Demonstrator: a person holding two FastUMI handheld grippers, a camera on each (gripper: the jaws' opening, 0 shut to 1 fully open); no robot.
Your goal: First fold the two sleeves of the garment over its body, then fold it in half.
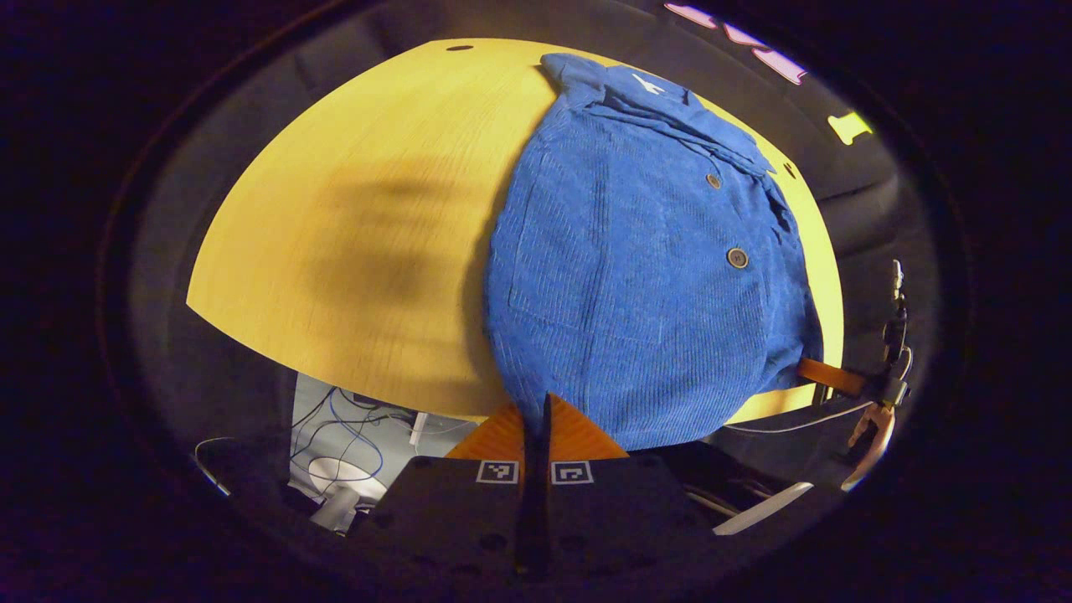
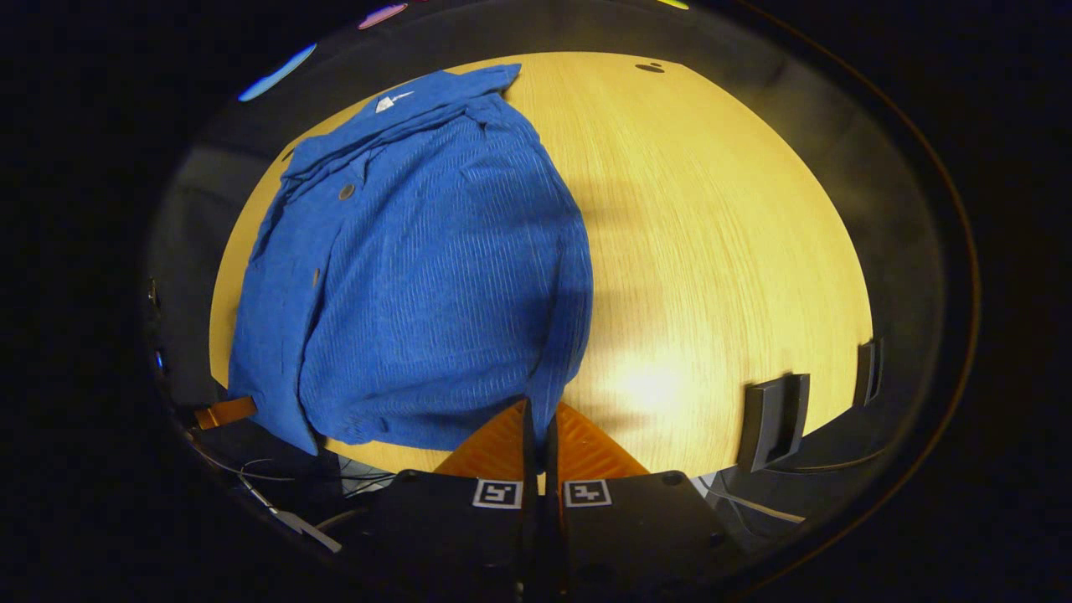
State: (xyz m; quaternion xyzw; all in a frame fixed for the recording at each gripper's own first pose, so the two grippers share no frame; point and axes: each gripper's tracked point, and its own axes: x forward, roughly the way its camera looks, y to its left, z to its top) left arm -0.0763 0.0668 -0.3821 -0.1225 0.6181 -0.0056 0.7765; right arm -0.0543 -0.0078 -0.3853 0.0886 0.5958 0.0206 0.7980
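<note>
A blue corduroy shirt (image 1: 636,260) lies button side up on the round wooden table (image 1: 352,251), collar at the far end, hem reaching over the near edge. My left gripper (image 1: 546,406) is shut on the hem's left corner. In the right gripper view the same shirt (image 2: 419,276) spreads over the left part of the table (image 2: 720,251), and my right gripper (image 2: 540,410) is shut on the hem's other corner. The left gripper view also has the right gripper's finger (image 1: 829,377) at the shirt's far corner; the right gripper view has the left gripper's finger (image 2: 224,412) at the lower left corner.
A hand (image 1: 871,431) holds the right gripper beyond the table's edge. Two dark brackets (image 2: 775,419) are clamped to the table's near right rim. Cables and white gear (image 1: 335,435) lie on the floor under the table. A small hole (image 2: 649,67) marks the tabletop's far side.
</note>
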